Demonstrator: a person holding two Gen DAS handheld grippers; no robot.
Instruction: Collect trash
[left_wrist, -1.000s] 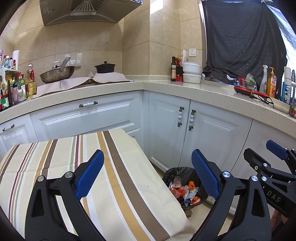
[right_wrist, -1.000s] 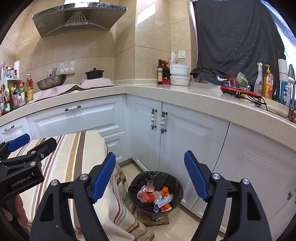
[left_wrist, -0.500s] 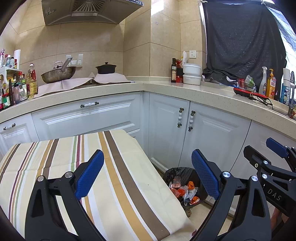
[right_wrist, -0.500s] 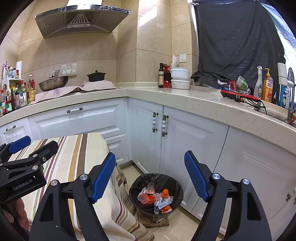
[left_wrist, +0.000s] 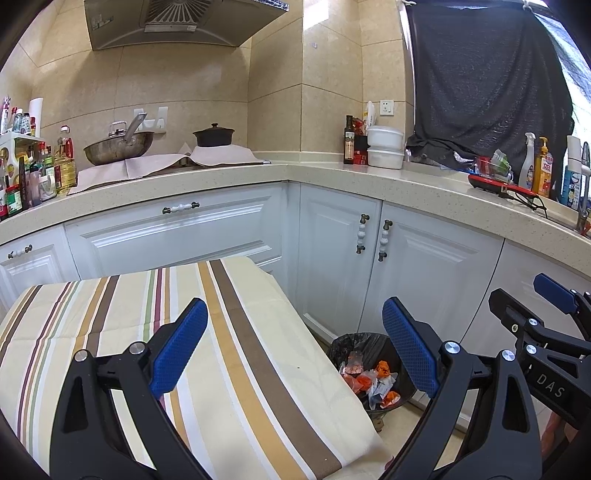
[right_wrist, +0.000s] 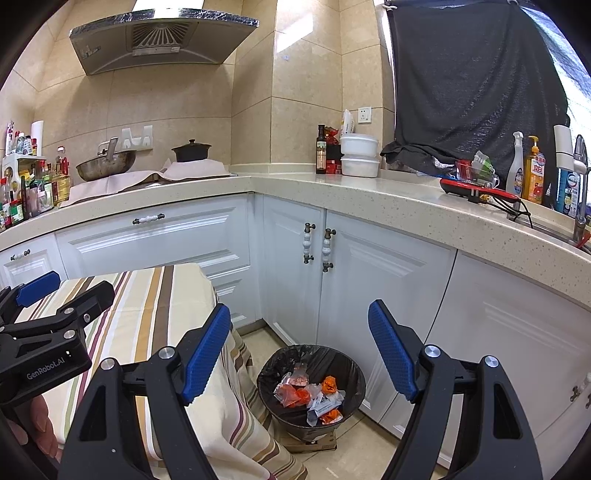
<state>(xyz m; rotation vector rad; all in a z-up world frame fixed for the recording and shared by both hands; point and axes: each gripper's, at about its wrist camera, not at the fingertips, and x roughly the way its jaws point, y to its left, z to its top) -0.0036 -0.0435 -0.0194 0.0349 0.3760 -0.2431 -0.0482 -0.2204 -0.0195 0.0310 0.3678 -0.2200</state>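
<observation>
A black-lined trash bin (right_wrist: 311, 391) stands on the floor by the white corner cabinets, holding orange and clear wrappers (right_wrist: 310, 397). It also shows in the left wrist view (left_wrist: 364, 354), partly behind the table edge. My left gripper (left_wrist: 295, 347) is open and empty above the striped tablecloth (left_wrist: 221, 369). My right gripper (right_wrist: 299, 350) is open and empty, raised above the bin. The right gripper shows at the right in the left wrist view (left_wrist: 546, 332); the left gripper shows at the left in the right wrist view (right_wrist: 48, 321).
An L-shaped counter (right_wrist: 369, 195) carries a wok (right_wrist: 105, 168), black pot (right_wrist: 191, 149), bottles, white containers (right_wrist: 359, 155) and a red tool (right_wrist: 476, 189). White cabinet doors (right_wrist: 376, 280) stand behind the bin. The striped table (right_wrist: 147, 314) is at the left.
Both views have tilted up slightly, so both grippers have risen a little. The jaws stay open and empty; the bin's contents are unchanged.
</observation>
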